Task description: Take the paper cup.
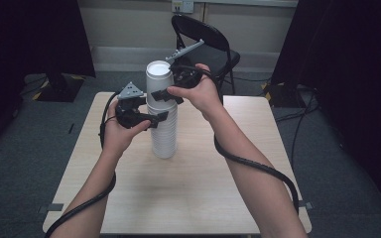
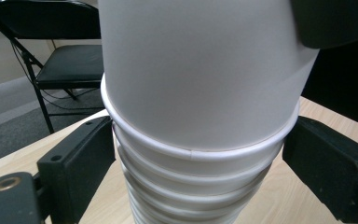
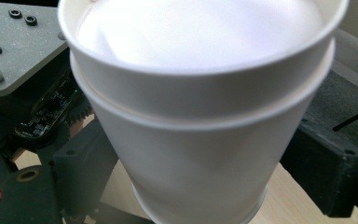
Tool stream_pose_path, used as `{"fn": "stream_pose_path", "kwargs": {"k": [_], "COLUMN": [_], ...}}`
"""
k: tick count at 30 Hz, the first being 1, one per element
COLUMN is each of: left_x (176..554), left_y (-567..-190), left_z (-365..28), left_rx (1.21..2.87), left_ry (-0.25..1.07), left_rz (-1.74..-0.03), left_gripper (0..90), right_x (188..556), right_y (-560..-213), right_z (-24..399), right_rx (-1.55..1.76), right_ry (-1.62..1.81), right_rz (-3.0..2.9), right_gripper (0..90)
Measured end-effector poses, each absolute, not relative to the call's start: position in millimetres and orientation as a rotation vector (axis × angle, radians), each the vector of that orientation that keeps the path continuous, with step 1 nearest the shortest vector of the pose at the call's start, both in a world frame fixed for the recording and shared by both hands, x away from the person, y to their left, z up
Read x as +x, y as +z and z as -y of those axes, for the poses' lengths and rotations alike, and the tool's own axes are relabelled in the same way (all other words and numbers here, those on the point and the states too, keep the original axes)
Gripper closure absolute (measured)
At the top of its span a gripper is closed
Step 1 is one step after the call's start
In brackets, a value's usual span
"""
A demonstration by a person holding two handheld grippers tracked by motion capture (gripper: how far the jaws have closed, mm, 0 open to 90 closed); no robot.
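Your left gripper (image 1: 159, 118) sits with fingers apart around the cup stack (image 1: 162, 131); your right gripper (image 1: 171, 94) clamps the top cups (image 1: 158, 82).

Thing: a tall stack of white paper cups (image 1: 162, 126), nested one inside another, mouths up.
Look: plain white, rolled rims showing as close rings down the lower stack (image 2: 191, 186).
Top cups: two cups (image 3: 205, 93) nested together, riding higher than the rest, with much of their wall bare above the rim below.
Top cup mouth: open, round, white inside (image 1: 158, 68).
Pose: upright, with the raised top part leaning slightly.
Base: resting on the table (image 1: 188, 198).
Place: on the table's far half, near its middle from side to side, well in from every edge.
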State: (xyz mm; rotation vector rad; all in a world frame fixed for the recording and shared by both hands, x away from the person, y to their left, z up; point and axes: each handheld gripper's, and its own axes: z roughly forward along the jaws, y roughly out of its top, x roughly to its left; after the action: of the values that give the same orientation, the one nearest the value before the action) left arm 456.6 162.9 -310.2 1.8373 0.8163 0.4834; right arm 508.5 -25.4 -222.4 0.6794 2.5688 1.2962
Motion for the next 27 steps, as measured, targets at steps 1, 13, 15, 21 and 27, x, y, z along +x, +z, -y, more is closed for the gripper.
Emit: {"fn": "stream_pose_path", "kwargs": {"k": [1,13,15,21,27], "left_x": [456.6,455.4,455.5,455.1,453.3], "left_y": [-310.2,-311.1,-311.3,-312.5,-314.8], "left_z": [-162.9,-160.3,-160.2,-160.7,-165.0], "left_rx": [1.837,1.867,1.864,1.904,1.857], "left_ry": [0.483,0.525,0.526,0.529,0.515], "left_rz": [-0.816,-0.787,-0.789,-0.784,-0.755], "left_gripper": [9.3,10.1,10.3,13.5,23.2], "right_x": [508.5,506.2,505.8,506.1,508.9], "right_y": [-222.4,-216.2,-214.9,-210.4,-209.7], "right_z": [25.4,27.2,27.3,32.7,40.9], "right_rx": [0.679,0.655,0.655,0.674,0.703], "right_ry": [1.296,1.281,1.277,1.297,1.324], "right_rz": [-2.569,-2.537,-2.535,-2.515,-2.509], "right_gripper": [14.5,17.9,18.2,19.9,20.0]}}
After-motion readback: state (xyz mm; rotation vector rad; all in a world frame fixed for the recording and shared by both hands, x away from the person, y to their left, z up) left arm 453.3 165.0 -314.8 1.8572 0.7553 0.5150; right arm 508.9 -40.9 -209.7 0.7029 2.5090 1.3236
